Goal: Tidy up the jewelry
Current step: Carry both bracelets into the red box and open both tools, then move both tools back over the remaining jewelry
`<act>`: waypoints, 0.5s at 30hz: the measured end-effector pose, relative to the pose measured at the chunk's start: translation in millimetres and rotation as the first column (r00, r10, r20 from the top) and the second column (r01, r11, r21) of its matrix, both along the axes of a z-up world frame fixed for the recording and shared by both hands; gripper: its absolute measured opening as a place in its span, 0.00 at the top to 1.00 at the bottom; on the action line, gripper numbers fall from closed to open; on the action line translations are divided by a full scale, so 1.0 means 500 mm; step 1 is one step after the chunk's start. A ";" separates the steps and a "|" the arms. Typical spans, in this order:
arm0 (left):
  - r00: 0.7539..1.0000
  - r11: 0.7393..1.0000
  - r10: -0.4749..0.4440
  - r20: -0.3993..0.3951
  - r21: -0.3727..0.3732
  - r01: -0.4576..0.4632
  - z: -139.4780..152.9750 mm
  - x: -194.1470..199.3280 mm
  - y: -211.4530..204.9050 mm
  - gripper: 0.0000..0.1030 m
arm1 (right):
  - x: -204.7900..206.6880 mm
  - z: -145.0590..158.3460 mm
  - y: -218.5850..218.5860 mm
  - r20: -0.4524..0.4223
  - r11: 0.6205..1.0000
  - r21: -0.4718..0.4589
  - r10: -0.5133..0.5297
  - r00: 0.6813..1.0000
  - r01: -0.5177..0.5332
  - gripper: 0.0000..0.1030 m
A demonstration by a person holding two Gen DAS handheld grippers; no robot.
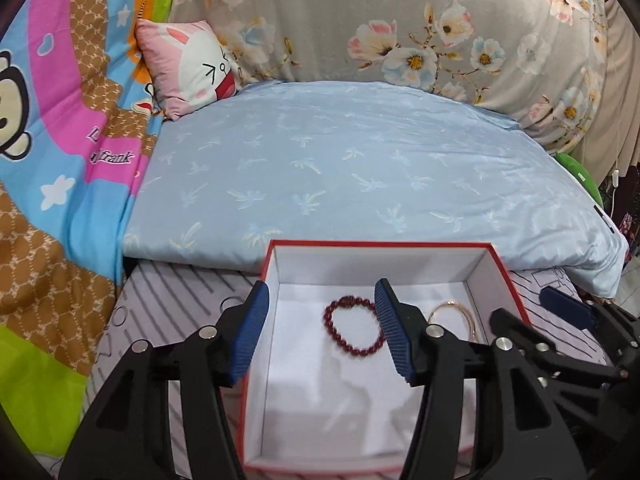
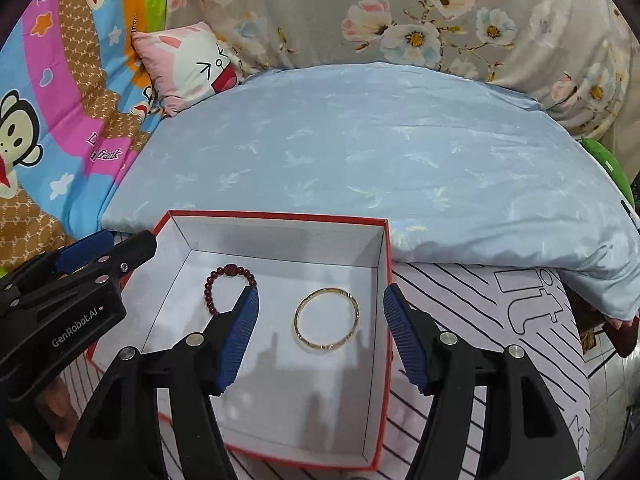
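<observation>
An open red box (image 1: pixel 384 245) with a white inside holds a dark red bead bracelet (image 1: pixel 352 326) and a thin gold bangle (image 1: pixel 454 316). My left gripper (image 1: pixel 320 330) is open and empty, above the box's left part. In the right wrist view the same box (image 2: pixel 276 215) shows the bead bracelet (image 2: pixel 228 284) at the left and the gold bangle (image 2: pixel 326 318) in the middle. My right gripper (image 2: pixel 320 334) is open and empty, its fingers either side of the bangle and above it.
The box stands on a striped white surface (image 2: pixel 480 320). A light blue folded quilt (image 1: pixel 340 168) lies behind it. A pink rabbit pillow (image 1: pixel 188 64), a cartoon blanket (image 1: pixel 60 160) at the left and floral bedding (image 1: pixel 400 20) at the back surround it.
</observation>
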State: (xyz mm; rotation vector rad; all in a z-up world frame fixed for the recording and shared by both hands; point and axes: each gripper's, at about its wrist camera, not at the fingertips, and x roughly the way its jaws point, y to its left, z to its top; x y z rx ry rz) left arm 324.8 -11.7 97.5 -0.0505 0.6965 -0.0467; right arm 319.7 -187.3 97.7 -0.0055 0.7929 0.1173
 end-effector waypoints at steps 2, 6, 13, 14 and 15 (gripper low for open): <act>1.000 1.000 0.002 0.005 0.008 -0.002 0.009 -0.038 0.002 0.48 | -0.041 0.011 -0.009 0.012 1.000 -0.003 0.000 1.000 0.000 0.38; 1.000 1.000 -0.005 0.014 0.004 0.005 0.020 -0.132 0.011 0.43 | -0.138 0.022 -0.025 0.027 1.000 -0.021 -0.004 1.000 0.005 0.35; 1.000 1.000 -0.022 -0.021 0.019 0.022 0.000 -0.285 0.002 0.43 | -0.310 0.001 -0.044 0.000 0.999 -0.049 -0.015 1.000 0.015 0.34; 0.999 1.000 -0.026 -0.032 0.012 0.027 -0.007 -0.303 0.001 0.43 | -0.330 -0.004 -0.047 -0.003 0.998 -0.053 -0.017 1.000 0.016 0.34; 0.999 1.000 -0.025 -0.044 0.010 0.025 -0.016 -0.324 0.000 0.43 | -0.350 -0.008 -0.049 -0.008 0.998 -0.059 -0.020 1.000 0.019 0.34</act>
